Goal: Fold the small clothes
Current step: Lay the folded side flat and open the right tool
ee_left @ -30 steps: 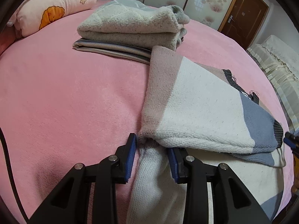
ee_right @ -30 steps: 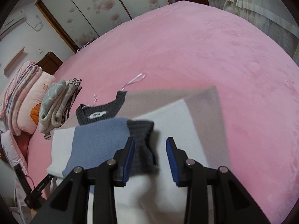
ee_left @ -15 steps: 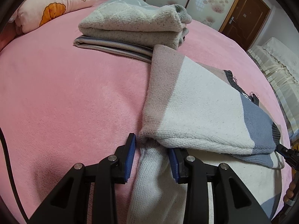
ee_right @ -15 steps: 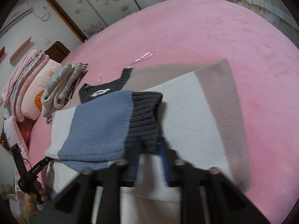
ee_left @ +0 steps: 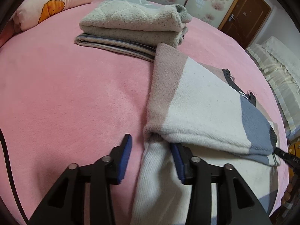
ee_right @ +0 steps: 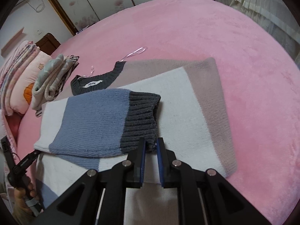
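A knit sweater [ee_left: 202,108] in white, beige, blue and dark grey lies on the pink bed cover [ee_left: 65,93]. Its sleeve [ee_right: 93,123] is folded across the body [ee_right: 180,97]. My left gripper [ee_left: 150,140] sits at the sweater's white edge, jaws opening. The fabric leans against the right pad and the left pad stands clear of it. My right gripper [ee_right: 151,140] pinches a corner of the dark ribbed cuff [ee_right: 142,116], with its jaws starting to open. The left gripper's handle [ee_right: 24,163], held by a hand, shows at the lower left of the right wrist view.
A stack of folded clothes [ee_left: 131,26] sits behind the sweater, and a pink pillow [ee_left: 56,1] lies at the back left. A thin pink ribbon [ee_right: 134,53] trails from the collar. A lace-covered bed [ee_left: 277,60] and a brown door [ee_left: 245,13] are to the right.
The left jaws have spread apart and let the white fabric go. The right gripper, open a second ago around the dark cuff, has closed on its corner.
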`<state>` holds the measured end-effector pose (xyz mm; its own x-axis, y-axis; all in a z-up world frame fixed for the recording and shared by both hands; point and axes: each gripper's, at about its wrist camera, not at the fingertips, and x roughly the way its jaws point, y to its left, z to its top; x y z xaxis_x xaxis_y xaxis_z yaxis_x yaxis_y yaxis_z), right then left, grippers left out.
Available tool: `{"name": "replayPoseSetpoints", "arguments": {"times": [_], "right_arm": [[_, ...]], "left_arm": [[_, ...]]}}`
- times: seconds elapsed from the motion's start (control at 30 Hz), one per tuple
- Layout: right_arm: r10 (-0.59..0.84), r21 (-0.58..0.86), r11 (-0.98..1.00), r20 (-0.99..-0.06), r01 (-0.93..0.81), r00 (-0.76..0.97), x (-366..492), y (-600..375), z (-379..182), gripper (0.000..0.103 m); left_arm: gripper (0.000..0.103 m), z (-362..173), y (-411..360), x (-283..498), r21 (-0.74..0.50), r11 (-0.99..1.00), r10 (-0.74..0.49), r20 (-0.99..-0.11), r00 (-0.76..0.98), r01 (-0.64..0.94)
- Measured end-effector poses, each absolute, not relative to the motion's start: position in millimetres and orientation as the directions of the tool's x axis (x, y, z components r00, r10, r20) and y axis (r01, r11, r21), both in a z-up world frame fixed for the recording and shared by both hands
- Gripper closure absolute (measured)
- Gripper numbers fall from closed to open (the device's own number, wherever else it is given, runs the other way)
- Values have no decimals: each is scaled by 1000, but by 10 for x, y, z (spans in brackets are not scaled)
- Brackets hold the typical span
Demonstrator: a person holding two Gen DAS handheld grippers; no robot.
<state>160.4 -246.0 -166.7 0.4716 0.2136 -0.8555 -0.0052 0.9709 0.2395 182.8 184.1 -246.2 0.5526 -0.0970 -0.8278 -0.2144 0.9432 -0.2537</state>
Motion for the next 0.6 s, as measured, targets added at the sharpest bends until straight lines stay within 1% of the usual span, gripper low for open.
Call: {"name": "replayPoseSetpoints", "arguments": {"times": [0.03, 0.13, 0.27, 0.37, 0.47, 0.6], "right_arm": [[191, 212, 977, -857, -9, 479, 1589, -2441, -1636, 88], [122, 127, 992, -846, -26, 518, 1525, -2383, -1506, 85], [86, 70, 996, -801, -50, 592, 1449, -2281, -1294, 85], [122, 76, 992, -765, -100, 632, 1457, -2094, -1187, 85], [163, 81, 984, -752, -156, 639, 1543, -1784, -1217, 85], [215, 101, 972, -754, -214, 621, 1699, -1359, -1387, 85]], "left_arm": [[52, -2401, 1845, 1784, -233, 949, -80, -830, 551, -213], [51, -2226, 1855, 1677, -205, 960, -58, -814, 578, -192], [44, -1921, 1794, 1649, -167, 973, -25, -761, 648, -159], [38, -1773, 1652, 1794, -177, 978, -49, -718, 694, -114], [38, -1778, 1413, 2056, -186, 981, -88, -699, 709, -62], [38, -1949, 1094, 2393, -190, 982, -138, -700, 700, 3]]}}
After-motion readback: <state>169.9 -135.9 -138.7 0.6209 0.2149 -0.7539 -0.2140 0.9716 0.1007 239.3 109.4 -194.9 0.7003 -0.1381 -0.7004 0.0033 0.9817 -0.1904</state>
